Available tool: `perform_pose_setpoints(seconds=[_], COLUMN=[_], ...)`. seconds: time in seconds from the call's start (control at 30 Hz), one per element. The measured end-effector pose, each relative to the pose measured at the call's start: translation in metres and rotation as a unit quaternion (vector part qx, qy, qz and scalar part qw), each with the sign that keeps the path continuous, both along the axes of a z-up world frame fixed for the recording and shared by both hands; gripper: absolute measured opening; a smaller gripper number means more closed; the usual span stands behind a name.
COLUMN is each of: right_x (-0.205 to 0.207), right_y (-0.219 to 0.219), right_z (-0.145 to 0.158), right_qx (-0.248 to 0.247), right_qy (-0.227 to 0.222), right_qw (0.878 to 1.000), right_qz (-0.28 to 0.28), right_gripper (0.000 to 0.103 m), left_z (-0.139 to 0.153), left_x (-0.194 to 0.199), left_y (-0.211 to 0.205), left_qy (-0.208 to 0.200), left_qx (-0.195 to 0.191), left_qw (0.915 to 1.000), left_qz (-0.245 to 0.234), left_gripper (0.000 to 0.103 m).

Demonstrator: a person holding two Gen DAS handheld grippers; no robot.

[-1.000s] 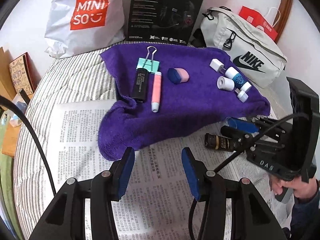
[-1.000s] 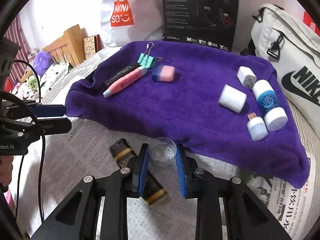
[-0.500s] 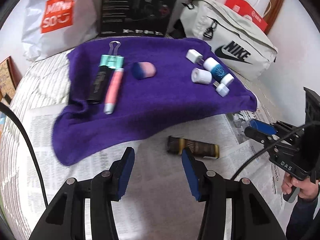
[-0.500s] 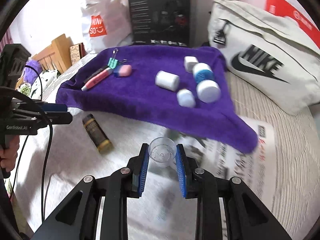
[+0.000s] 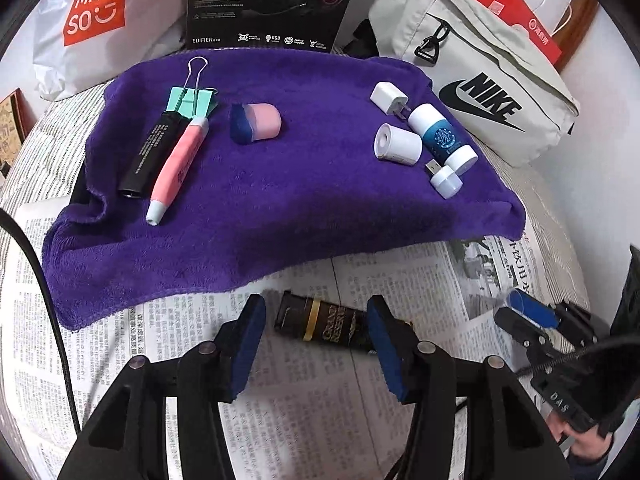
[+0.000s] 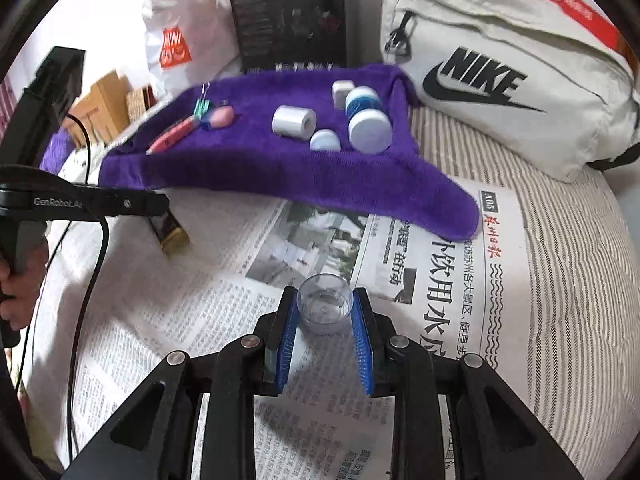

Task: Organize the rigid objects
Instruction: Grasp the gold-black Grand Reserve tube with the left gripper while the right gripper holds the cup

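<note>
A purple towel (image 5: 280, 184) is seen ahead of the left gripper (image 5: 316, 344), whose pads are blue. Between them a black tube (image 5: 324, 326) is banded in gold. Black-and-white print covers the newspaper (image 5: 168, 344) beneath.

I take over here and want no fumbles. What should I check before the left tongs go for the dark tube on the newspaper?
1. Left tongs open: ok, pads spread wide.
2. Dark tube between the pads: ok, though it lies crosswise with one end behind the right pad.
3. Tube clear of the purple towel: ok, it lies on the newspaper.
4. Right tongs gripping the clear cup: ok.
5. Right tongs out of the way: ok, off to the side.
6. Tube cap closed: cannot tell.
</note>
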State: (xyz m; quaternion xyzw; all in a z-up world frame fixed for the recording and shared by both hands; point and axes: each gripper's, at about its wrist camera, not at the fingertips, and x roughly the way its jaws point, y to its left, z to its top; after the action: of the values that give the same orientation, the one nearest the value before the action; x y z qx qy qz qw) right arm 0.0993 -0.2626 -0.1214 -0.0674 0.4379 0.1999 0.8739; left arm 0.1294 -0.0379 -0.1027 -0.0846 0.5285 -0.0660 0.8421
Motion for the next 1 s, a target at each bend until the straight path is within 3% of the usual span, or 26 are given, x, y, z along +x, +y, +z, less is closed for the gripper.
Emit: perform_pose_setpoints(seconds=[0.13, 0.43, 0.73, 0.93, 1.0], right_x=[-0.004, -0.002, -0.002, -0.002, -0.002], right_y=[0.003, 0.003, 0.005, 0.004, 0.004], right_z=[-0.001, -0.002, -0.002, -0.002, -0.002], right_qx=[-0.009, -0.020, -0.025, -0.026, -0.026], right_qy=[-0.018, -0.020, -0.021, -0.022, -0.022], right_qw=[1.000, 1.000, 0.999, 0.999, 0.999], right_qz=[-0.006, -0.006, -0.005, -0.005, -0.005], right_gripper=[0.027, 0.027, 0.027, 0.027, 0.027], left_z=[-0.001, -0.006, 0.000, 0.000, 0.001], left_x=[0.006, 0.003, -0.016, -0.020, -0.020], left_y=[-0.009, -0.037, -0.012, -0.011, -0.017], left_qy=[0.006, -0.010, -0.005, -0.022, -0.031], left_qx=[0.011, 0.101, 0.125, 0.126, 0.122], left_qw=[0.9999, 0.9946, 0.9914, 0.9900, 0.9889], left_qz=[0.008, -0.022, -0.039, -0.059, -0.078], left_gripper=[0.060, 0.067, 0.069, 0.064, 0.051])
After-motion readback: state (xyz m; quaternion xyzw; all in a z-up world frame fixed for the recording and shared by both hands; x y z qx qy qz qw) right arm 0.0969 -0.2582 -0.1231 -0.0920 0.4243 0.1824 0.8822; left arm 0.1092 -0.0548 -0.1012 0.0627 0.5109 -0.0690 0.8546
